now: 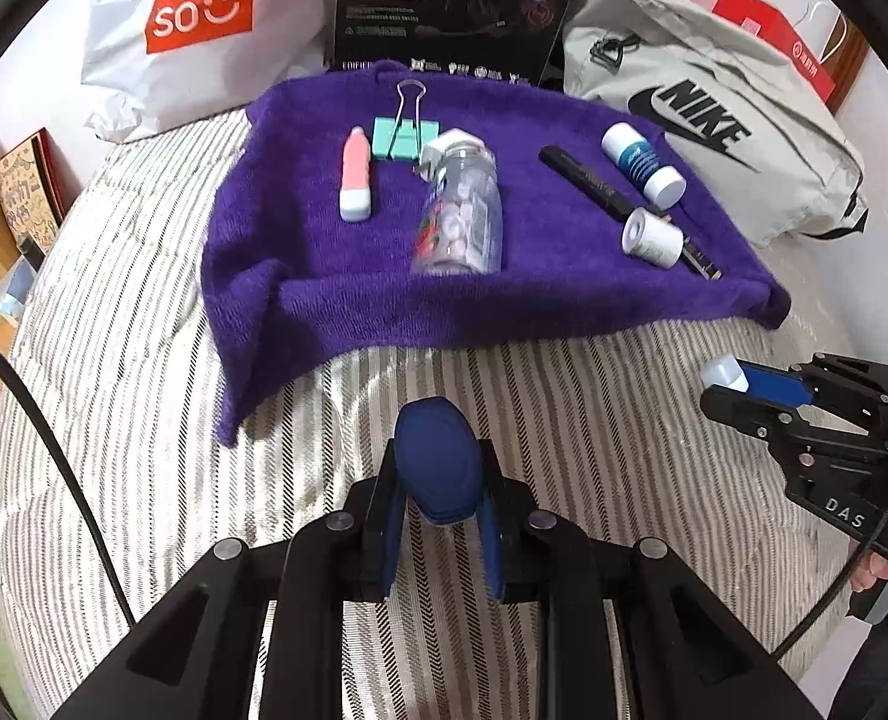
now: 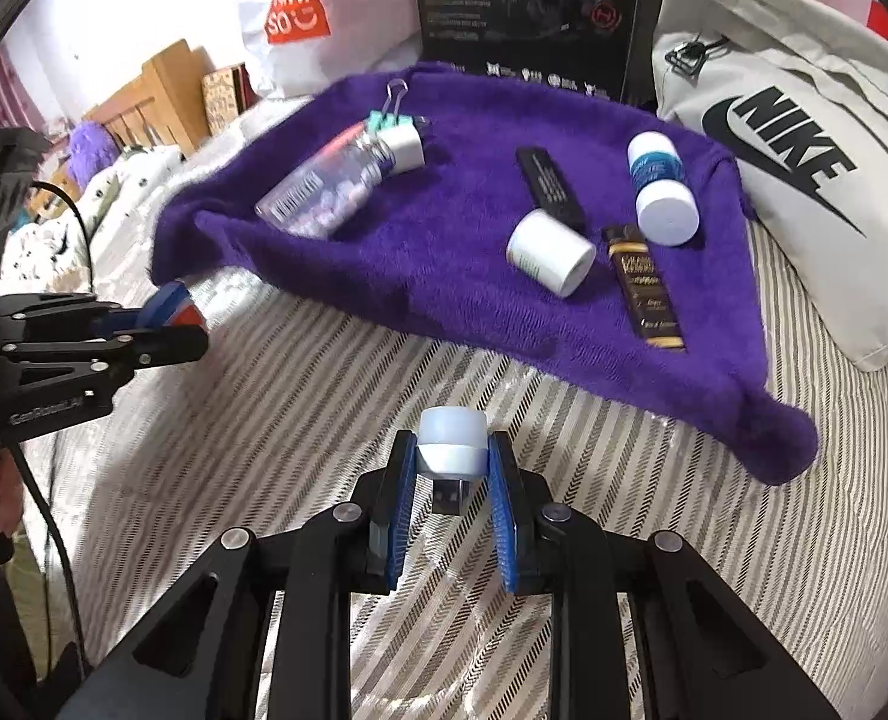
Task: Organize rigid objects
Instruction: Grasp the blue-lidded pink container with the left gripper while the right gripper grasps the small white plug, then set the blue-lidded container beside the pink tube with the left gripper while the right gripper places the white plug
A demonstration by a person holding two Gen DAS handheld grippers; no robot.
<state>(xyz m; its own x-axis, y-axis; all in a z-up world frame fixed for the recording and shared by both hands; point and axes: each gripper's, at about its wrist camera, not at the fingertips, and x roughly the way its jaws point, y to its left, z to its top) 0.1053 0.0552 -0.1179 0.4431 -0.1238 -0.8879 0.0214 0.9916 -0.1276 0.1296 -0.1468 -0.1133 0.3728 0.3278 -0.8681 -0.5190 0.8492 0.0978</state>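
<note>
Left gripper (image 1: 438,516) clenches a blue oval (image 1: 438,462), right gripper (image 2: 450,480) clenches a capped tube (image 2: 451,444); both hover over the bed, so carry each toward twelve o'clock onto the towel (image 1: 504,300), clear of the bottle (image 1: 462,210).

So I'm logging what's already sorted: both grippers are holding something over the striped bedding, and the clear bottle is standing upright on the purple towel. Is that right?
Not quite. The clear bottle is lying on its side on the purple towel, as both wrist views show. The rest holds: the left gripper is shut on a dark blue object and the right gripper on a small white-capped item, both over the striped bedding.
</note>
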